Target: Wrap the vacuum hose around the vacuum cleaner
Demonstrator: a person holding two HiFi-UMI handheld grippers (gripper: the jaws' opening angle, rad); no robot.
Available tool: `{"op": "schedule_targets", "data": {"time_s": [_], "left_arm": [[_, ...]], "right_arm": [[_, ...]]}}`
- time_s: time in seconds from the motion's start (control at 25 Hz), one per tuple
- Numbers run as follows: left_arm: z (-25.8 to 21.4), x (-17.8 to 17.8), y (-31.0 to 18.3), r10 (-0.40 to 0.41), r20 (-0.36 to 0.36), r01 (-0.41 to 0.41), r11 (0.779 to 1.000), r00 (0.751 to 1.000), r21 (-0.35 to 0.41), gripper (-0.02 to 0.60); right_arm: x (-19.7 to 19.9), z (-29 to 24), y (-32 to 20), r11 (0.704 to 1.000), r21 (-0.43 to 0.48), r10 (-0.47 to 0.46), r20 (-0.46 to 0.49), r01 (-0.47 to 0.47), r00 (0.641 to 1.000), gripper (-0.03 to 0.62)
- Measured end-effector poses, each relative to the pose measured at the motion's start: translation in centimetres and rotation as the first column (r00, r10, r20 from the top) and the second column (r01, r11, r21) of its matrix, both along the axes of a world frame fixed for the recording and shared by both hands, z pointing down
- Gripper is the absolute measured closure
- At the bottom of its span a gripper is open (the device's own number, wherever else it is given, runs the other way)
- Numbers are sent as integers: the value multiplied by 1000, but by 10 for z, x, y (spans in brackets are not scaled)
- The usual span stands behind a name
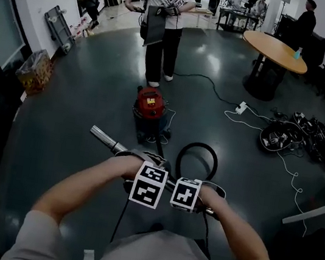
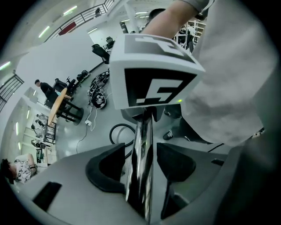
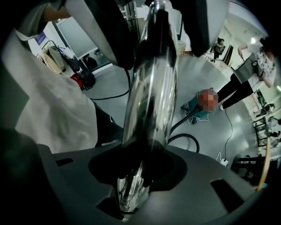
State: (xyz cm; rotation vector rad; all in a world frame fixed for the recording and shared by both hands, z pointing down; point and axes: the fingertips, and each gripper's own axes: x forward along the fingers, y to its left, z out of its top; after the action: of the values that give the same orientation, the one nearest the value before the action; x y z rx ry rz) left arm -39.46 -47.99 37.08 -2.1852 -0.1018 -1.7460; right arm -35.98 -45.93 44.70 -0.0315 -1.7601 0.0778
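While downturned, both claws [image 2: 140,169] [image 3: 137,173] on wand [image 1: 106,140].

The head view looks steeply down at the floor [image 1: 82,94]. Both gripper views hug one metal tube [image 2: 142,167], sharing the hose [image 1: 199,143] beyond.

dark glossy floor [image 1: 86,107], round wooden table [image 1: 278,52]

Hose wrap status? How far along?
Done: nothing wound yet. In hand: the left gripper and right gripper both clamp the metal wand, held above the floor. Left: the hose lies in a loose loop on the floor near the vacuum, none of it round the body, so the whole wrap remains.
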Motion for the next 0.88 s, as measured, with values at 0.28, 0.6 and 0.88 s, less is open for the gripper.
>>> {"op": "schedule_targets", "data": {"time_s": [0.28,0.6,0.88], "left_arm": [[34,-39,-11,15,141,-24,998,990,61,350],[61,-59,-15,-75,67,72,996,995,48,439],[70,-61,-9,-186,-14,186,982,982,-13,443]], "right_arm": [[-26,-14,-4,998,11,53,93,-55,994,453],[-40,-15,-6,997,-16,71,177,-69,982,456],[-43,-9,-12,998,-11,66,218,-65,974,457]]}}
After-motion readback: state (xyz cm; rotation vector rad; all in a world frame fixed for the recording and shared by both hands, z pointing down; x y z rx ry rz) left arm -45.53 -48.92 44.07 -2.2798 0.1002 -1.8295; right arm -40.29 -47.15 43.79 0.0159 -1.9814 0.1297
